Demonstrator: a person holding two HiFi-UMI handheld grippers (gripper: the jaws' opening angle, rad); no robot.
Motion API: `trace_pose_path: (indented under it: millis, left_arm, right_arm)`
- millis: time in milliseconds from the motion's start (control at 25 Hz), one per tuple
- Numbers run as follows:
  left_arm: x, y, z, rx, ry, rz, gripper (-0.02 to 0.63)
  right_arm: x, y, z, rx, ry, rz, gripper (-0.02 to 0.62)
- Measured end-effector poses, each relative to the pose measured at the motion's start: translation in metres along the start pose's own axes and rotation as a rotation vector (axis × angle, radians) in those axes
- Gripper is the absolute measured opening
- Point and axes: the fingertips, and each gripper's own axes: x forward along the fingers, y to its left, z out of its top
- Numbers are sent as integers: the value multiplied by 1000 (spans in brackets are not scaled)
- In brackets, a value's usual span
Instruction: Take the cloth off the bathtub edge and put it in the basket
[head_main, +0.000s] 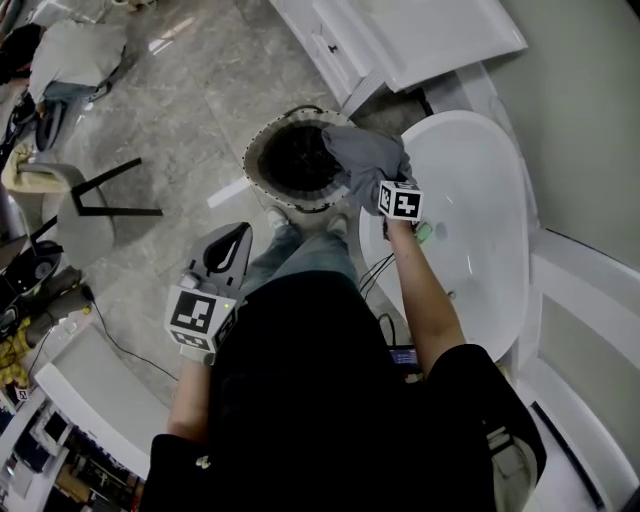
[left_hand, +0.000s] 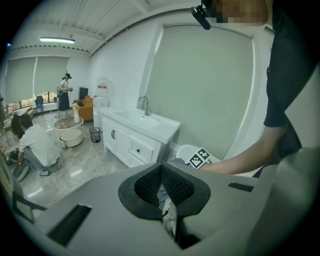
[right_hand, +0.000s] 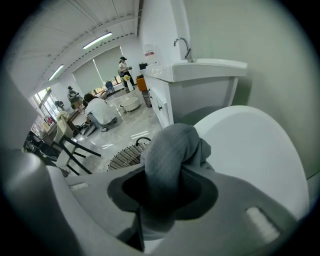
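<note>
Right gripper view: right tongs (right_hand: 166, 175) clamp grey cloth (right_hand: 168, 145) beside the bathtub (right_hand: 250, 150).

Person's left claw (left_hand: 161, 167) closed, right claw (right_hand: 162, 187) clamped on cloth (right_hand: 167, 150)

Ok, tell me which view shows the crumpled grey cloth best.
The right gripper view: the crumpled grey cloth fills its centre, pinched between the right gripper's jaws. The head view shows it small, by the round wicker basket and white bathtub. The left gripper view doesn't clearly show it.
</note>
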Motion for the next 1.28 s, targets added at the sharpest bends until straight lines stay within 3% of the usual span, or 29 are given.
trace_pose_path:
  millis: [480, 1040, 1280]
  left_arm:
    - [-7, -13, 33, 3, -87, -6, 12]
    - [-37, -2, 67, -38, -207, 39, 12]
    - [-47, 4, 76, -18, -239, 39, 12]
  right_arm:
    - [-88, 27, 34, -33, -118, 74, 118]
    - [-229, 67, 108, -44, -277, 167, 120]
    - [-270, 83, 140, -57, -329, 197, 120]
